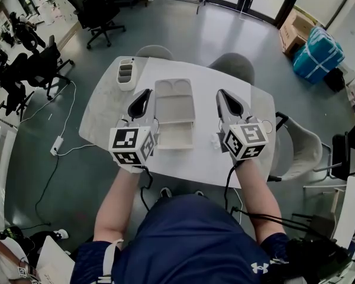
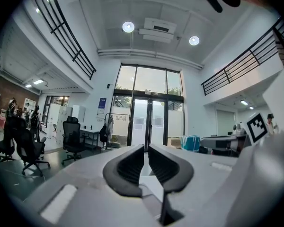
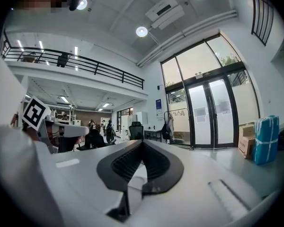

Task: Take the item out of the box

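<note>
Jaws together on two grippers — left gripper, right gripper — flanking one open box.

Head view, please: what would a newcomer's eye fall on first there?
The open beige plastic clamshell box lies in the middle of the white table, flanked by the left gripper and the right gripper. A bright blue wrapped bundle sits on the floor at the far right.

A black office chair stands upper left; a blue wrapped bundle sits upper right, beside a cardboard carton.
</note>
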The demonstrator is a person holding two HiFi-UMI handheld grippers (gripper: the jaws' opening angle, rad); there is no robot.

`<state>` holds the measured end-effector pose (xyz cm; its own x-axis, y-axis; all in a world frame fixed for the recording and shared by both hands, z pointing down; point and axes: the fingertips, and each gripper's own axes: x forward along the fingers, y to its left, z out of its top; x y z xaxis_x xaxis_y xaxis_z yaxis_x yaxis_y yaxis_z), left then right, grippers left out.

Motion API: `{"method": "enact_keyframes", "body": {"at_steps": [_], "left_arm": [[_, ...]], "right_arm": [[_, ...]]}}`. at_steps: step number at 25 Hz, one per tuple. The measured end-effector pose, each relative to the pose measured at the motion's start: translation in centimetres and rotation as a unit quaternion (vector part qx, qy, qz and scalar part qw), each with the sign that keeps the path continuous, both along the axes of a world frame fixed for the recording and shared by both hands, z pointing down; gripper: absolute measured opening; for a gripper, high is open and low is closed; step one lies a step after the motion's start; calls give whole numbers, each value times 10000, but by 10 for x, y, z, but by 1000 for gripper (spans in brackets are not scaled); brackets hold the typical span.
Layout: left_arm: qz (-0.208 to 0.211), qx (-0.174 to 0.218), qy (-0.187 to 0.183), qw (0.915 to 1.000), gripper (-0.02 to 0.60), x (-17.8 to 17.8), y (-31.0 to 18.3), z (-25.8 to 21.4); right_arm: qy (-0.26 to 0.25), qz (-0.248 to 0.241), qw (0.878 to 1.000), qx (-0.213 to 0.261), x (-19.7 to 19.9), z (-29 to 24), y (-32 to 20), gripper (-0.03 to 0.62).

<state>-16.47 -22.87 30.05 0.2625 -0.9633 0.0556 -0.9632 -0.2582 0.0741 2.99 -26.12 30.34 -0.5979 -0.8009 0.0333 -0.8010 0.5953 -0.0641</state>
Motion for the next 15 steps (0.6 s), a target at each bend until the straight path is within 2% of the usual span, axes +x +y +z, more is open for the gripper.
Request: {"method": "enact_keyframes", "body": {"at_steps": [15], "left_arm": [[129, 2, -68, 9999, 32, 6, -1, -3]], "right_arm": [[149, 34, 9998, 117, 3, -7, 5, 2]]}}
